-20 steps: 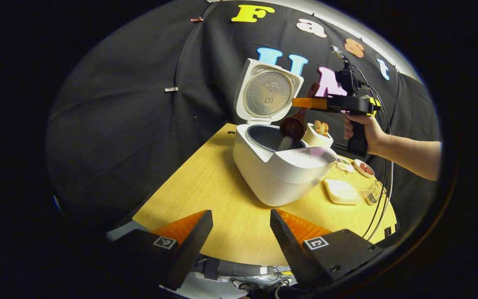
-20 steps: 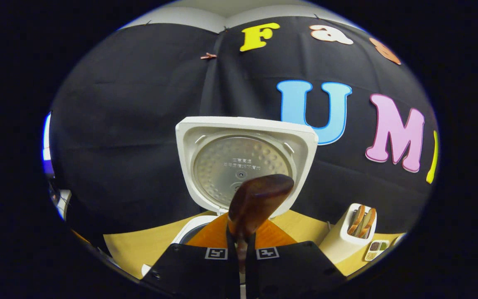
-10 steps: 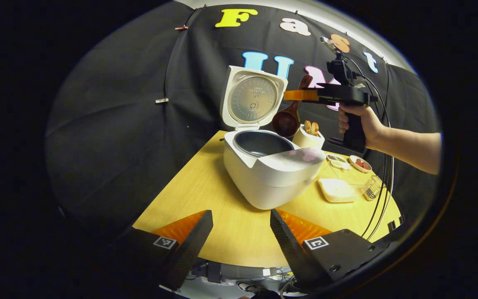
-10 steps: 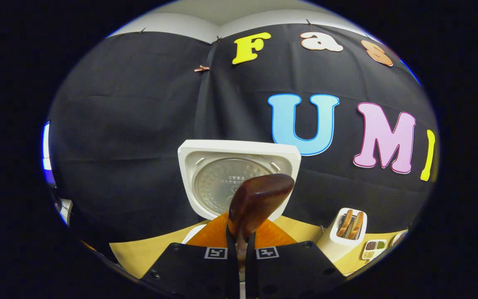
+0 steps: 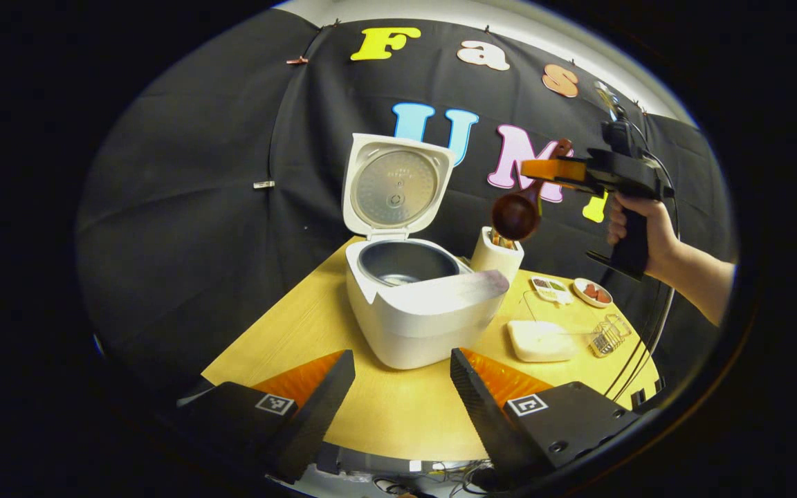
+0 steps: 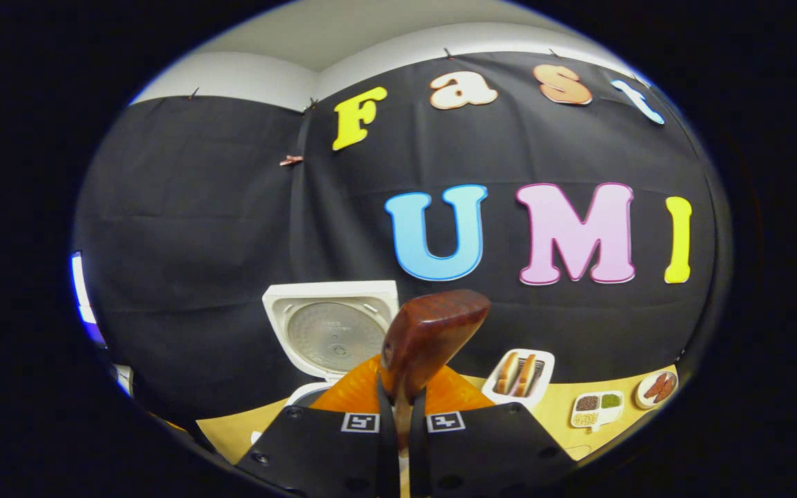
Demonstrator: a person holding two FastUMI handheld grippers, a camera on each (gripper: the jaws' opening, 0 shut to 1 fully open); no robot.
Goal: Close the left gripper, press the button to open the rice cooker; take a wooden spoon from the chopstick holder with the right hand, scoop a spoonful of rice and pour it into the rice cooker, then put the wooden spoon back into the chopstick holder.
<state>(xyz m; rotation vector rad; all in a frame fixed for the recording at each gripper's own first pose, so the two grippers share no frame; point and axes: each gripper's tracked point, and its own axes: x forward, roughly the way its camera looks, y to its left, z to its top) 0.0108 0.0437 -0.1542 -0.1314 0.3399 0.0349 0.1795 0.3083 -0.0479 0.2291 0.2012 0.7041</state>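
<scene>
Rice cooker (image 5: 419, 304) sits open on the table (image 5: 343, 311), lid (image 5: 393, 185) upright, a little pale rice at the bottom of the inner pot. A second ago the wooden spoon (image 5: 517, 213) was tipped over the pot with rice falling from it; now the right gripper (image 5: 552, 168) has carried it up and away to the right, and the bowl hangs just above the chopstick holder (image 5: 497, 254). So the pour looks done and the return step is under way.

Right gripper view: right gripper (image 6: 402, 408) jaws are pinched on the spoon handle (image 6: 433, 339), which sticks up between them. The lid has slid to the left and shrunk in this view; the chopstick holder (image 6: 519, 375) now sits just right of the spoon, with two other wooden utensils in it. Spoon bowl looks empty, though it faces partly away, so leftover grains can't be ruled out.

Left gripper (image 5: 402, 387) hangs low at the near table edge, jaws spread, holding nothing, well apart from the cooker.

Remaining: lower the spoon into the holder and let go. The free slot is narrow beside the other utensils, so the bowl could catch on the rim.
</scene>
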